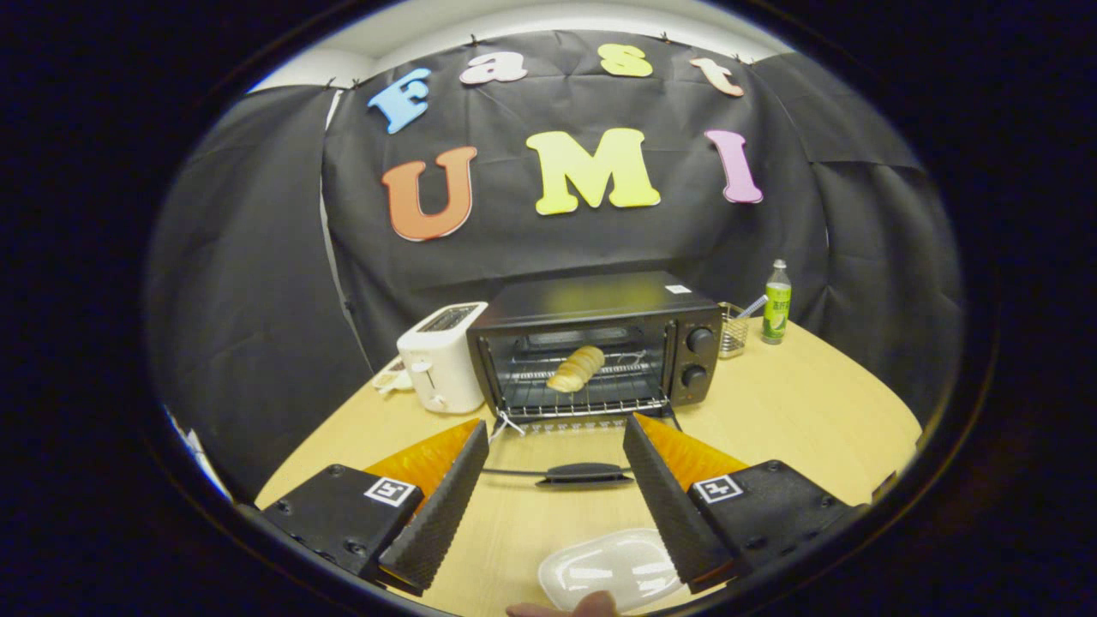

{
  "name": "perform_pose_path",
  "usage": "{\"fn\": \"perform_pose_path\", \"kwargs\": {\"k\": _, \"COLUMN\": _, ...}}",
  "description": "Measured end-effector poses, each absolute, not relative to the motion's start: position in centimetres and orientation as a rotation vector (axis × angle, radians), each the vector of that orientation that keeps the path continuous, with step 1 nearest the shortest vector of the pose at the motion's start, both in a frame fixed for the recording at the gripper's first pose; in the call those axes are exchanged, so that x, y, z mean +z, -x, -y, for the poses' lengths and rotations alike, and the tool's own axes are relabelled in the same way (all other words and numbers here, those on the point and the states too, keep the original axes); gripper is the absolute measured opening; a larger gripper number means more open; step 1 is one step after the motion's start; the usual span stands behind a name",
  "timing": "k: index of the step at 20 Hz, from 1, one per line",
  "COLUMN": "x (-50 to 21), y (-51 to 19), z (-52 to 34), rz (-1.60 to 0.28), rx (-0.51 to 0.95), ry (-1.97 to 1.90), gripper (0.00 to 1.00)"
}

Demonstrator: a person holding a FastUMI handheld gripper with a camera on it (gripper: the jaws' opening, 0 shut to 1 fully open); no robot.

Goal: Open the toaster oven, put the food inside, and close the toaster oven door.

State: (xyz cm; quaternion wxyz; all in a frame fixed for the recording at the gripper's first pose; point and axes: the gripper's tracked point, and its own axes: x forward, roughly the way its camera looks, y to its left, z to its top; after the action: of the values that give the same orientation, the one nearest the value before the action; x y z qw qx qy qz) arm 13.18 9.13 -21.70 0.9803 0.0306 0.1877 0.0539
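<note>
We look into a staged recording booth, not a real kitchen: black cloth (257, 257) is clipped up as walls around a round wooden table (814, 411). On it sit kitchen props: an open toaster oven (600, 351), a white toaster (441, 356) at its 9 o'clock, a wire basket (733, 330) and a bottle (777, 302) at its 3 o'clock.

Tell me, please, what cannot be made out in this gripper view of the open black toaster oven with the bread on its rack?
- Open gripper: holds nothing.
- Black toaster oven: knob markings too small.
- Oven's lowered glass door: see-through, handle plain, edges hard to trace.
- Golden bread roll: far end blurred.
- White oval plate: partly covered by the right finger and a fingertip.
- Wire basket: contents too small, partly behind the oven.
- Flat item behind the white toaster: mostly hidden.
</note>
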Motion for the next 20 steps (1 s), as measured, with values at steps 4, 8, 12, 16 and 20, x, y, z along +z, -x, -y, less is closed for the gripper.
{"fn": "perform_pose_path", "kwargs": {"k": 4, "x": -27.7, "y": -12.8, "z": -9.1, "rz": -0.489, "rx": 0.108, "ry": -0.043, "gripper": 1.00}}
{"fn": "perform_pose_path", "kwargs": {"k": 8, "x": -32.7, "y": -13.8, "z": -9.0, "rz": -0.617, "rx": 0.105, "ry": -0.040, "gripper": 1.00}}
{"fn": "perform_pose_path", "kwargs": {"k": 12, "x": -35.2, "y": -15.8, "z": -8.5, "rz": -0.674, "rx": 0.075, "ry": 0.000, "gripper": 1.00}}
{"fn": "perform_pose_path", "kwargs": {"k": 16, "x": -36.7, "y": -17.1, "z": -8.8, "rz": -0.711, "rx": 0.059, "ry": 0.019, "gripper": 1.00}}
{"fn": "perform_pose_path", "kwargs": {"k": 20, "x": -37.8, "y": -18.0, "z": -8.9, "rz": -0.726, "rx": 0.034, "ry": 0.034, "gripper": 1.00}}
